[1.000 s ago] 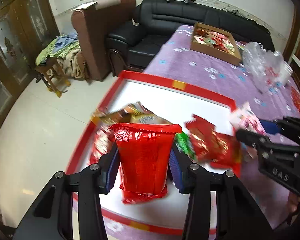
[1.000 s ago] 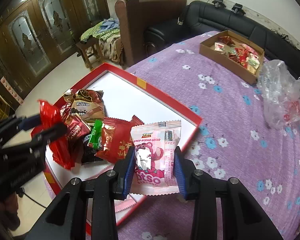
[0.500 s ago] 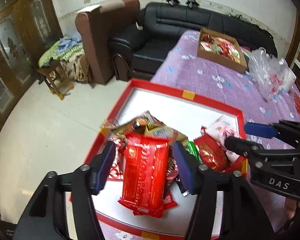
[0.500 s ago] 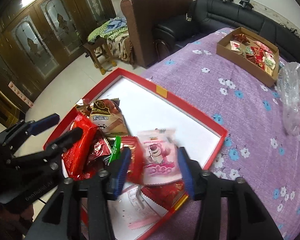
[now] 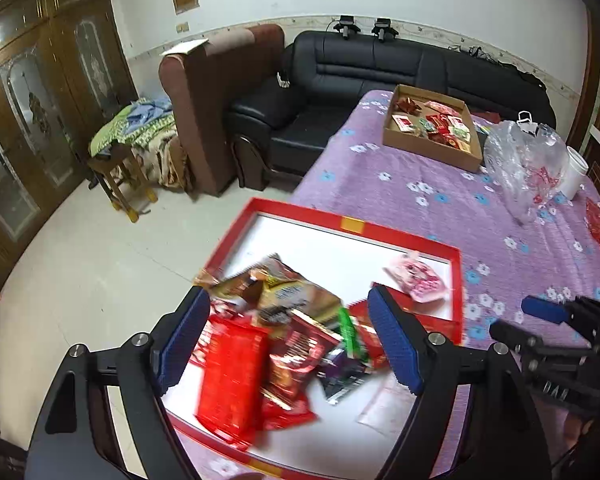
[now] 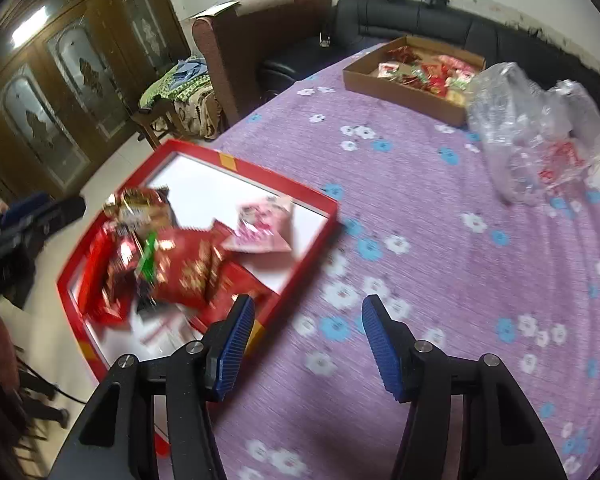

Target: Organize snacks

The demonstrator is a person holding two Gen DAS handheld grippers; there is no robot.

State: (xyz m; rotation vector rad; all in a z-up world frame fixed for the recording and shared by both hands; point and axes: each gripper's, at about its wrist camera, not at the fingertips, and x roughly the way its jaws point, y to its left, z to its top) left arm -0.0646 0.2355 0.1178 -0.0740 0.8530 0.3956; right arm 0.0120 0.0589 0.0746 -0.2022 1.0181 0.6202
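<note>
Purple-clothed worktop (image 6: 440, 240) ahead: you're just opening both claws, left claw (image 5: 290, 344) and right claw (image 6: 306, 342) empty, red packet (image 5: 230, 380) and pink packet (image 6: 262, 226) dropped into the red tray (image 6: 316, 200), so you're needing another snack from the cardboard box (image 6: 400, 92).

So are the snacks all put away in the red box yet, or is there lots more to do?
Partly. A pile of packets, with the red packet and pink packet, already lies in the red box. Nothing is in hand: the left gripper and right gripper have just been opening and are empty. More snacks wait in the cardboard box.
</note>
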